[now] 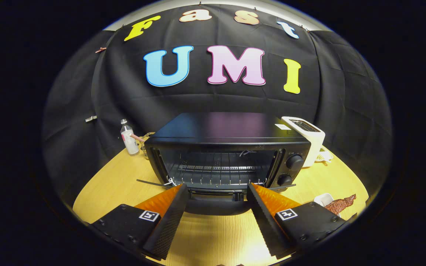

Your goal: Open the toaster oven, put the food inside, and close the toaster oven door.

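A black toaster oven point(231, 136) stands on the wooden table just ahead of my fingers. Its door point(216, 205) hangs folded down at the front, and the wire rack point(216, 170) inside shows. Two round knobs point(293, 162) sit on its right side. My gripper point(217, 188) is open, the fingertips point(179, 195) spread to either side of the lowered door and holding nothing. The food, a brown ragged piece point(341, 204), lies on a small white dish point(323, 199) to the right of the right finger.
A white pop-up toaster point(307, 138) stands right behind the oven's right end. Left of the oven are a small clear bottle point(128, 138) and some small clutter. The light wooden table point(216, 240) stretches bare beneath my fingers.
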